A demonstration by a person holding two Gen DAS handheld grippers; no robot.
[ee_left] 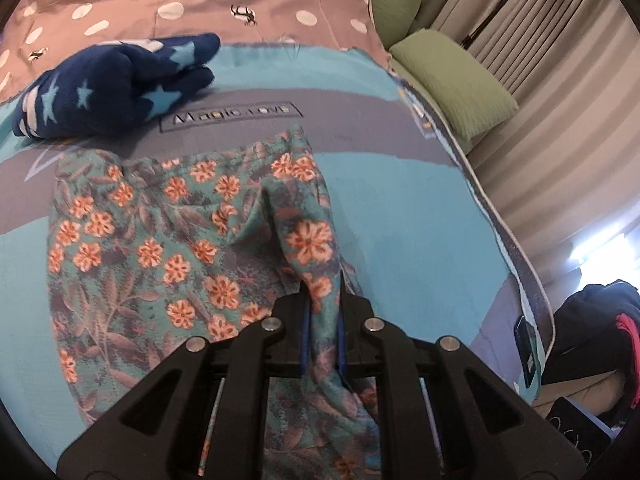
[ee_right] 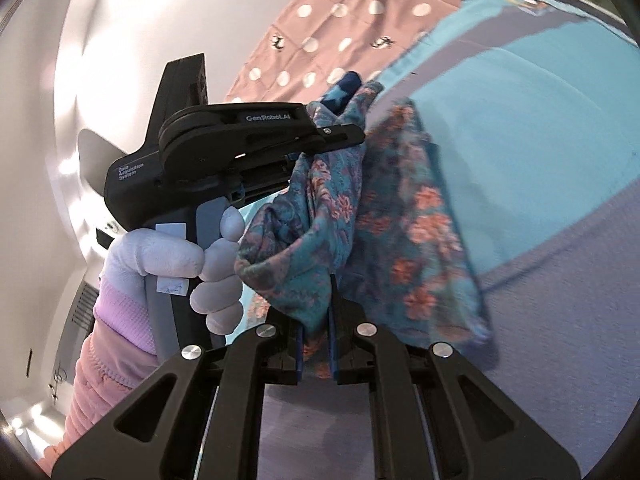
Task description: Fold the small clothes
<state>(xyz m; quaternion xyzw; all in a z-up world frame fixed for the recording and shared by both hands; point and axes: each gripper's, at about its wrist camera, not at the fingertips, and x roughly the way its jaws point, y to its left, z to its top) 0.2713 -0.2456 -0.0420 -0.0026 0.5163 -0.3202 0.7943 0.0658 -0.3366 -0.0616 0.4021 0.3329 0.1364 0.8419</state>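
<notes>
The left gripper [ee_left: 322, 312] is clamped on an edge of the flowered cloth [ee_left: 168, 248], a bunch of fabric pinched tight between its blue pads. The right gripper [ee_right: 316, 344] is clenched on another edge of the same cloth, close by, so the stretch between them hangs bunched rather than taut. From the right side you can see the gloved hand [ee_right: 188, 264] wrapped round the other tool's handle, pink sleeve [ee_right: 108, 344] below it. The rest of the cloth trails down onto the blue and grey blanket [ee_left: 400, 208], most of it lying flat there. Just beyond it sits a dark blue star-patterned bundle [ee_left: 116, 84], apart from the flowered piece, with a green pillow [ee_left: 452, 80] off at the bed's edge.

To my eye a fold is being carried over. It would go best with both grips held level, spread apart so the edge straightens, then laid down squarely on the flat part.
</notes>
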